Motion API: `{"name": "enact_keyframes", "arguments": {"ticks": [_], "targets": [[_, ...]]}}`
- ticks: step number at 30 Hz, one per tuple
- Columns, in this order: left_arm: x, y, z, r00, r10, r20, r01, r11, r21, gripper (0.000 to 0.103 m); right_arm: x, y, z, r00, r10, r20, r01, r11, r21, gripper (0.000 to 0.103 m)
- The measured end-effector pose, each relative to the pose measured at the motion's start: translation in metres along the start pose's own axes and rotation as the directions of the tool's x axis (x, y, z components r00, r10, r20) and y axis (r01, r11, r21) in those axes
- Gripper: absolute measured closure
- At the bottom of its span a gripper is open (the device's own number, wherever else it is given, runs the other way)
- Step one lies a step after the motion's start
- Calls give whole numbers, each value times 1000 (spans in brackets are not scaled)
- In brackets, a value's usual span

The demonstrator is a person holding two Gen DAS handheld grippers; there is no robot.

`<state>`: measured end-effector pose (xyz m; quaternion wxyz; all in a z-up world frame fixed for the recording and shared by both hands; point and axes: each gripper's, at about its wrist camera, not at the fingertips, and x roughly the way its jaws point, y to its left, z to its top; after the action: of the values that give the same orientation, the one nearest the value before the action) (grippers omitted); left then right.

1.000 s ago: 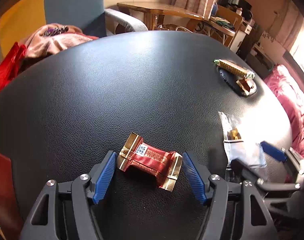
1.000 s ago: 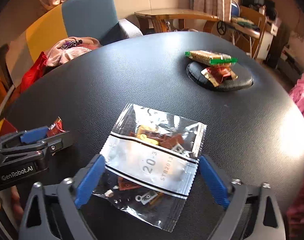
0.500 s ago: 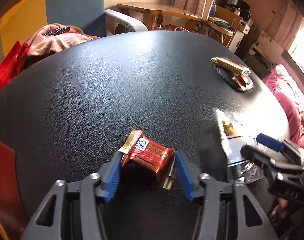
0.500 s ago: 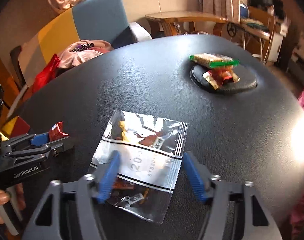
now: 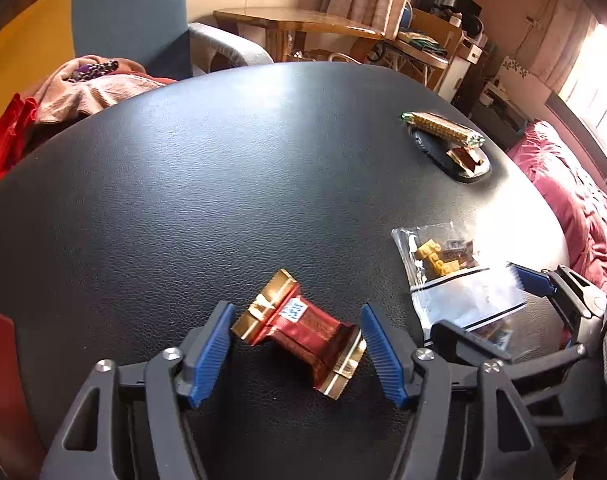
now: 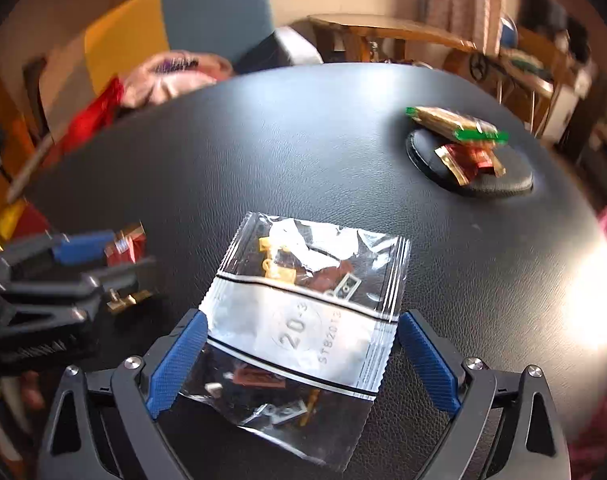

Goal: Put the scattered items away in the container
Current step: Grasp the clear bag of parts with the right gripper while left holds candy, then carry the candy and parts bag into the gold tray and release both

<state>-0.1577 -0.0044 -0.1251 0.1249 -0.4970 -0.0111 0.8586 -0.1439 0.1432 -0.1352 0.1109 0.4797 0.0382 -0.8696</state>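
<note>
A red and gold wrapped candy (image 5: 299, 330) lies on the black round table between the open blue pads of my left gripper (image 5: 297, 354); the pads stand just off its ends. A clear plastic bag of small brick parts (image 6: 309, 312) lies between the open pads of my right gripper (image 6: 303, 364); it also shows in the left wrist view (image 5: 455, 280). The container, a shallow black dish (image 6: 499, 184), sits far right and holds a green-ended biscuit pack (image 6: 455, 122) and a red candy (image 6: 469, 160).
The black leather table (image 5: 223, 184) spreads ahead. A blue and yellow armchair (image 5: 131, 20) with pink and red cloths (image 5: 83, 92) stands behind it on the left. A wooden table (image 5: 303, 26) and shelves are at the back, a pink bed (image 5: 571, 200) to the right.
Both grippers had closed in on their items half a second ago and have now opened wider again. The candy has turned and shifted slightly; the bag lies flat between the right pads.
</note>
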Motion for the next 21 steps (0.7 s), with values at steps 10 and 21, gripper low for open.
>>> {"name": "enact_keyframes", "arguments": {"ticks": [10,21], "targets": [[-13,5,-19,999,36,20,-36,999,-27,75,-14,1,-5,998,51,30,-51,999,0,85],[-46,15,-48,998,5,64,4,991,-133,76,-43,4,-19,990,116,84,-119,993,28,90]]}}
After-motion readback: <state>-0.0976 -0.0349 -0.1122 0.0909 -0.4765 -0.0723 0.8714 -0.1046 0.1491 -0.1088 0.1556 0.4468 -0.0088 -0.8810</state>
